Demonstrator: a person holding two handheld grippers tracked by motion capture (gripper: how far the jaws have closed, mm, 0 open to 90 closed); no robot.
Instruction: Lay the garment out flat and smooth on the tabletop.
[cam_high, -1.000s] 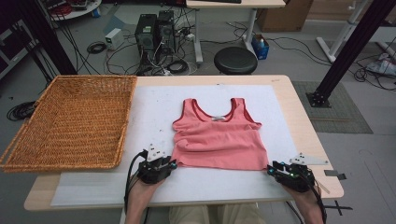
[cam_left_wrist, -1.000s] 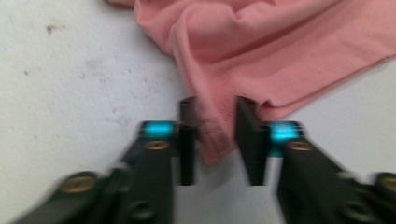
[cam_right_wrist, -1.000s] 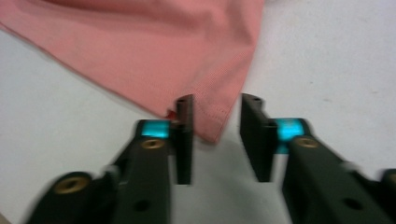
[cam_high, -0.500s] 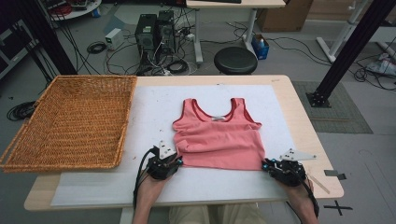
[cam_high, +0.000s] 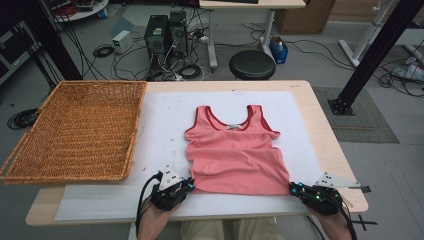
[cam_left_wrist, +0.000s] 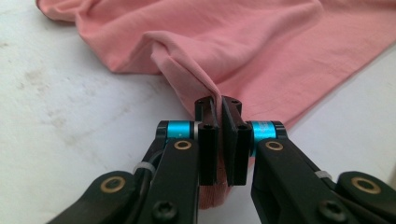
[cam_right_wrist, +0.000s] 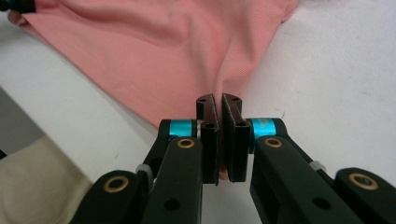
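White sheet-covered wooden table (cam_high: 165, 125): salmon-pink sleeveless cotton top (cam_high: 232, 152) lies flat, centred. Left gripper (cam_left_wrist: 219, 105) and right gripper (cam_right_wrist: 218, 100) have just closed, each clamping a hem corner. Folding not begun; woven wicker basket (cam_high: 75, 132) empty.

A lab or workshop: beyond the desk (cam_high: 320, 130) two computer towers (cam_high: 164, 32) stand on a bare grey floor (cam_high: 320, 65) among loose cables (cam_high: 102, 50), with a black stool (cam_high: 252, 64), black frame struts (cam_high: 376, 50) and a cardboard box (cam_high: 305, 12).
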